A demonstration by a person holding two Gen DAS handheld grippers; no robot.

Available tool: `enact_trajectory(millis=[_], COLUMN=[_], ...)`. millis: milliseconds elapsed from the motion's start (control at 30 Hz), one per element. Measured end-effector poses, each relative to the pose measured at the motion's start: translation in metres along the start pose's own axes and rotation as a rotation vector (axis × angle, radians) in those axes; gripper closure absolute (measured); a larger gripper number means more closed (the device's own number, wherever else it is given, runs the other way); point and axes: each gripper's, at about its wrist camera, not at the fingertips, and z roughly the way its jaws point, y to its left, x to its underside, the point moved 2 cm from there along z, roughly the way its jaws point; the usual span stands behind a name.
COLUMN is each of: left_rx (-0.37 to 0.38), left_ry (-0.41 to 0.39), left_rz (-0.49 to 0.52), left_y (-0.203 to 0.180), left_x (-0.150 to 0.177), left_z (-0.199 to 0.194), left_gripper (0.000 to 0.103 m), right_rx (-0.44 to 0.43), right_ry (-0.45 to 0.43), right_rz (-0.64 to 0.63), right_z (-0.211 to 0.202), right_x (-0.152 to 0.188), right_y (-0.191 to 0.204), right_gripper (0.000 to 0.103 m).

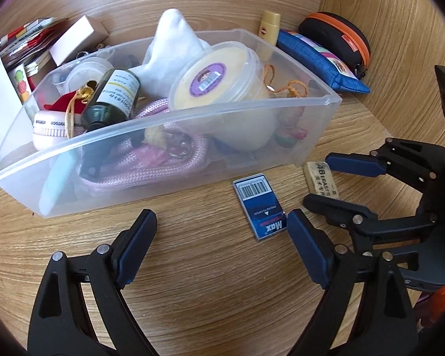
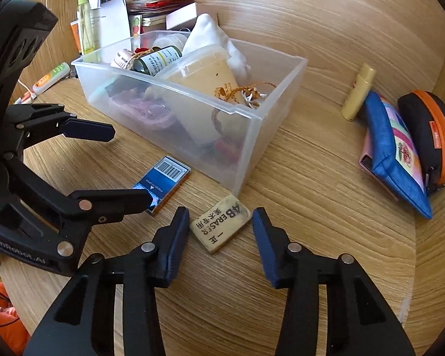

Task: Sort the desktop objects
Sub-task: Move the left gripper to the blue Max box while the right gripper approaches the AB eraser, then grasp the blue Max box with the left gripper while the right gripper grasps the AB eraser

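Eraser (image 2: pixel 221 227) looks light, firm and grippy; we'd pinch its long sides. Our right gripper (image 2: pixel 221 228) straddles it unclamped; left gripper (image 1: pixel 221 237) gapes.

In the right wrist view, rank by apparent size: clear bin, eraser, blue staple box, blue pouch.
1. clear bin
2. blue pouch
3. eraser and blue staple box look alike; the box is partly hidden, so unranked.
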Motion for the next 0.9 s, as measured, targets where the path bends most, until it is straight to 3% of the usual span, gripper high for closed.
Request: enact_trajectory(millis=[167, 633, 700, 767, 900], left_rx=[-0.028, -0.055, -0.080, -0.107, -0.088], left_ry=[-0.007, -0.020, -0.024, -0.029, -0.028], left_rz=[0.041, 0.052, 0.064, 0.081, 0.077], left_y=[-0.010, -0.022, -0.024, -0.028, -0.028], left_x=[-0.002, -0.009, -0.009, -0.008, -0.005], left_z=[0.007, 0.006, 0.005, 0.003, -0.001], left_gripper=[0.014, 0.061, 0.072, 0.074, 0.076], right_rx=[0.012, -0.031, -0.035, -0.037, -0.040], right_ry=[-0.006, -0.081, -0.088, -0.093, -0.100], right_rz=[0.035, 0.066, 0.071, 0.078, 0.090], right_z=[-0.007, -0.034, -0.037, -0.037, -0.040], right_x=[0.007, 0.007, 0.009, 0.009, 0.011], right_y=[-0.010, -0.016, -0.017, -0.017, -0.017], right_gripper=[0.063, 0.062, 0.062, 0.062, 0.062])
